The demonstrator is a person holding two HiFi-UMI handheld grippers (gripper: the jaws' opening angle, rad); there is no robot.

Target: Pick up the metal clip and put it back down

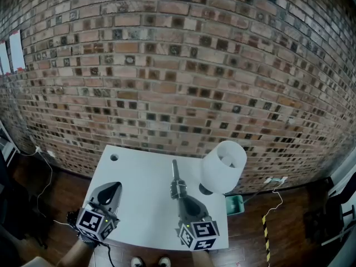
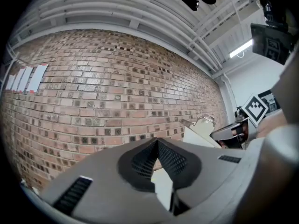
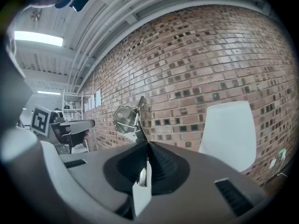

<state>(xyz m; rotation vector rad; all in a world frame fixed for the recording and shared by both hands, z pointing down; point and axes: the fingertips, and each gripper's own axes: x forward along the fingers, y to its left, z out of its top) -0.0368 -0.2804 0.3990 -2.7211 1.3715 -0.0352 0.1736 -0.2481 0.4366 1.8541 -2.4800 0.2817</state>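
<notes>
The metal clip (image 1: 176, 189) is in your right tongs (image 1: 182, 201), and it looks to be held up over the middle of the white bench (image 1: 139, 166) rather than lying on it. A white round object (image 1: 223, 166) stands close on its right, near the bench's far right edge.

Your right tongs are clenched on the clip's near end, and the rest sticks out forward past the tips. The right gripper view shows its flat plate and spring (image 3: 127, 119) against the brick wall. Your left tongs (image 1: 113, 189) rest low at the near left of the bench, well apart from the clip. They are closed tip to tip (image 2: 157, 141) with nothing between them.

Expect the clip to be stiff, light and slick. Bare metal can pivot between the pads, and with so much of it beyond the grip, a tilt could swing it. A hold nearer the wide spring part would likely be steadier. Your right arm reaches forward with the tongs angled upward toward the wall, so level them before lowering.
</notes>
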